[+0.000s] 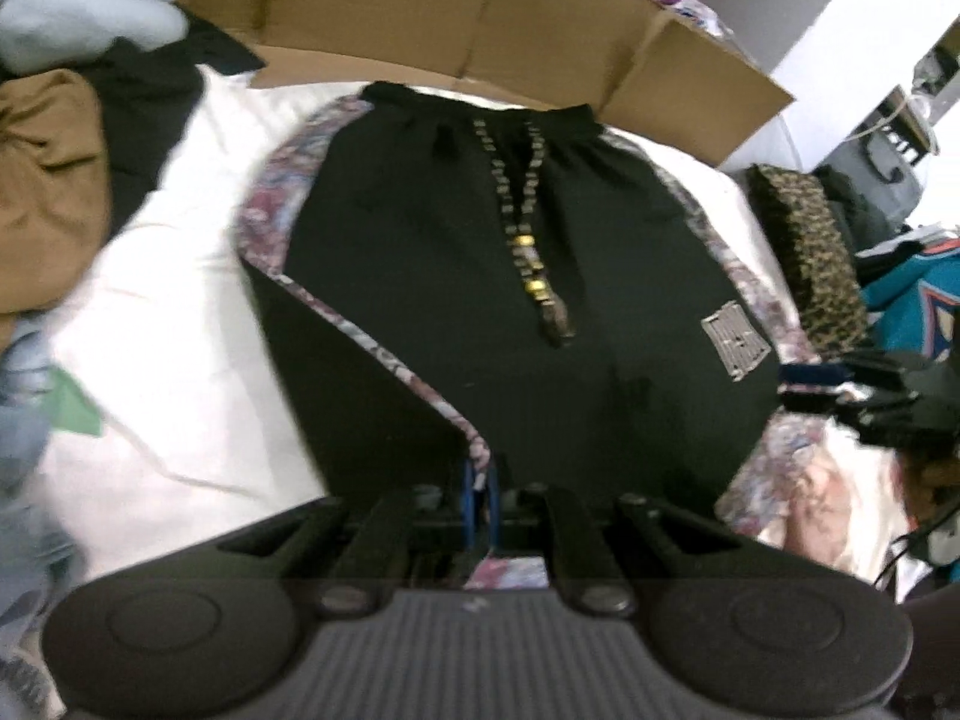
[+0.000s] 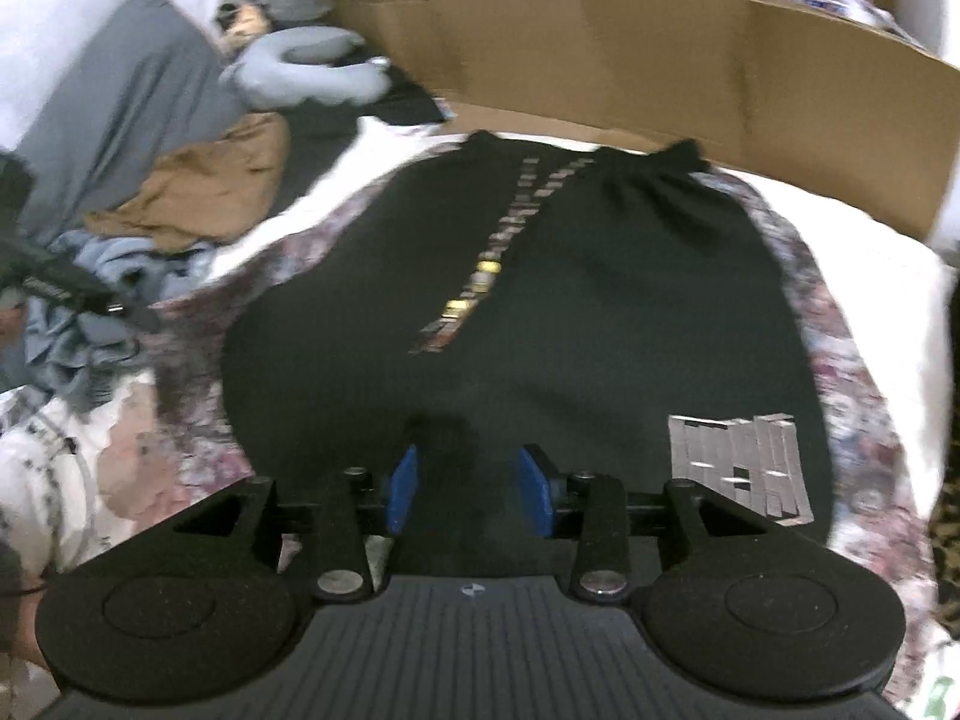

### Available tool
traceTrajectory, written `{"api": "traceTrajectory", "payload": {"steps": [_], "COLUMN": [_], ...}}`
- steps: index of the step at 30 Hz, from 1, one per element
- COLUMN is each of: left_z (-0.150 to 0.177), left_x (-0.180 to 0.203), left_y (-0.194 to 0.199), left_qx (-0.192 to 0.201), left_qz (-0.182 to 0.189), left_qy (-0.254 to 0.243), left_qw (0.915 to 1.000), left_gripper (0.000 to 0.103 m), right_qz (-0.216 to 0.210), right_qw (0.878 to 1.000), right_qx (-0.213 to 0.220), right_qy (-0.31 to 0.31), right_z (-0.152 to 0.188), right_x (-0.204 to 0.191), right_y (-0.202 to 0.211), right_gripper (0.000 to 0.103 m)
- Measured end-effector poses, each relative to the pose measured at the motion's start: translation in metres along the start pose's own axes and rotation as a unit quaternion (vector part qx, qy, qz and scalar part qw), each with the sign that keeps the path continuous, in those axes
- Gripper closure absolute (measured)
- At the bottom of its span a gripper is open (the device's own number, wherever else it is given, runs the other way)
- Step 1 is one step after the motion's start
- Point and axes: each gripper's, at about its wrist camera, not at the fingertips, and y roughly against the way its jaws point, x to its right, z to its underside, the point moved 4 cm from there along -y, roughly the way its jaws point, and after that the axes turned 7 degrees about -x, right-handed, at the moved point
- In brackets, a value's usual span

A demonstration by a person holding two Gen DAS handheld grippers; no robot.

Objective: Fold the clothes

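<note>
Black shorts (image 1: pixel 456 252) with floral side stripes, a beaded drawstring (image 1: pixel 528 222) and a grey patch (image 1: pixel 735 339) lie on a white sheet (image 1: pixel 180 330), waistband far from me. My left gripper (image 1: pixel 480 498) is shut on the shorts' floral hem edge, which is lifted and folded over. My right gripper (image 2: pixel 471 486) is open, its blue pads (image 2: pixel 403 489) low over the black fabric of the shorts (image 2: pixel 570 312) near the patch (image 2: pixel 738 468). The right gripper also shows at the right edge of the left wrist view (image 1: pixel 840 390).
A flattened cardboard box (image 1: pixel 456 18) stands behind the shorts. A pile of brown (image 1: pixel 48 180), black and light blue clothes lies at the left. A leopard-print item (image 1: pixel 810 258) and a teal garment (image 1: pixel 912 294) lie at the right.
</note>
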Motion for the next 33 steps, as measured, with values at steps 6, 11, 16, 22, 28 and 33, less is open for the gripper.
{"api": "traceTrajectory", "payload": {"steps": [6,11,16,22,28,33], "left_z": [-0.01,-0.013,-0.016,-0.021,-0.025,-0.024], "left_x": [0.018,0.022,0.03,0.032,0.038,0.044], "left_y": [-0.02,-0.029,-0.042,-0.049,-0.057,-0.066], "left_qx": [-0.007,-0.013,-0.017,-0.017,-0.014,-0.021], "left_qz": [0.035,0.059,0.08,0.106,0.125,0.135], "left_qy": [0.01,0.038,0.056,0.083,0.096,0.098], "left_qw": [0.9993,0.9974,0.9951,0.9908,0.9873,0.9857], "left_gripper": [0.098,0.098,0.098,0.098,0.098,0.098], "right_qz": [-0.062,-0.105,-0.118,-0.109,-0.098,-0.085], "right_qw": [0.998,0.994,0.992,0.992,0.994,0.996], "right_qx": [0.002,0.003,0.011,0.013,0.014,0.02], "right_qy": [0.024,0.037,0.054,0.058,0.049,0.025], "right_z": [-0.003,-0.008,-0.017,-0.027,-0.033,-0.033], "right_x": [-0.04,-0.073,-0.101,-0.114,-0.115,-0.109], "right_y": [-0.029,-0.05,-0.068,-0.084,-0.093,-0.104], "right_gripper": [0.059,0.059,0.059,0.058,0.058,0.058]}}
